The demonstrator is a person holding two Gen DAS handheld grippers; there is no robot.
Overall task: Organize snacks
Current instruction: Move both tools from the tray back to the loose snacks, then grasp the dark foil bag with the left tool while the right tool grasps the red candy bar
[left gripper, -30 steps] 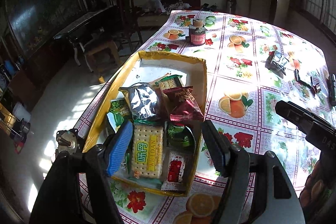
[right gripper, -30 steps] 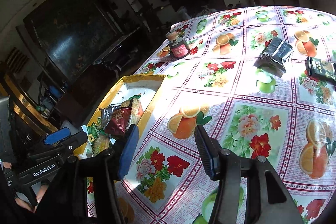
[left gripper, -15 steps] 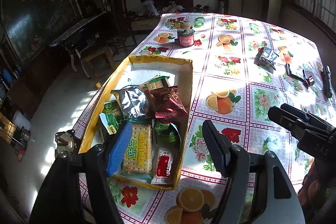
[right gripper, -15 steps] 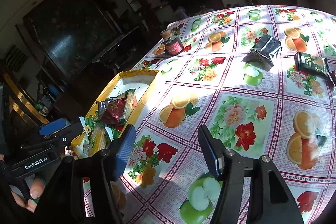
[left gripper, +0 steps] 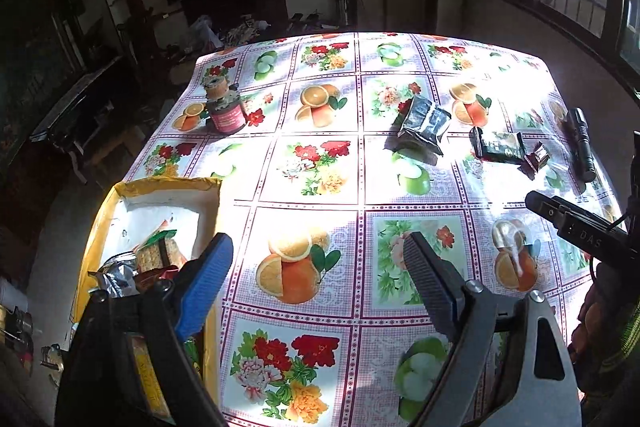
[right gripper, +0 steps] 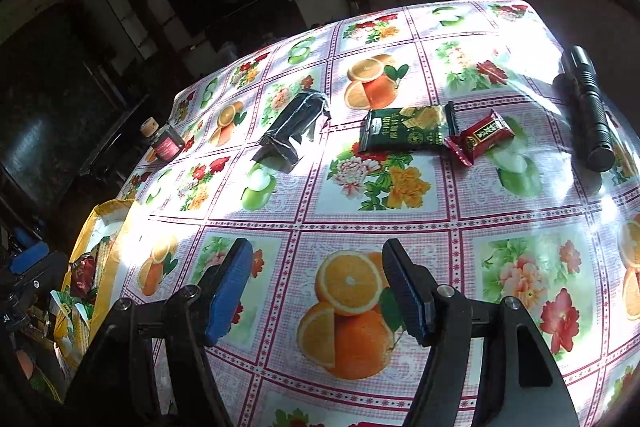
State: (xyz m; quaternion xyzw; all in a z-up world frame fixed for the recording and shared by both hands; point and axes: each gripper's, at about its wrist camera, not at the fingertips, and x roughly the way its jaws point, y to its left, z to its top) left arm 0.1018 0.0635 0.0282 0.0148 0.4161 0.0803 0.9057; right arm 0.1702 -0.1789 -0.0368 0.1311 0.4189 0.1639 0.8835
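A yellow cardboard box (left gripper: 160, 187) holding several snack packs sits at the table's left edge; it also shows in the right wrist view (right gripper: 86, 239). Loose on the tablecloth lie a silver-black foil pack (left gripper: 420, 125) (right gripper: 294, 133), a dark green biscuit pack (right gripper: 404, 129) (left gripper: 498, 145) and a small red candy pack (right gripper: 480, 139) (left gripper: 534, 161). My left gripper (left gripper: 316, 263) is open and empty, above the cloth just right of the box. My right gripper (right gripper: 316, 275) is open and empty, above an orange print, well short of the loose packs.
A red-labelled jar (left gripper: 226, 113) (right gripper: 166, 145) with a small cup behind it stands far left. A black flashlight (right gripper: 588, 111) (left gripper: 582, 143) lies at the right edge. The flowered tablecloth (left gripper: 320, 167) covers the table. Dark furniture and a TV stand behind.
Both grippers have swung right and away from the box toward the loose packs. The box has slid to the left edge of both views. Both jaws stayed open.
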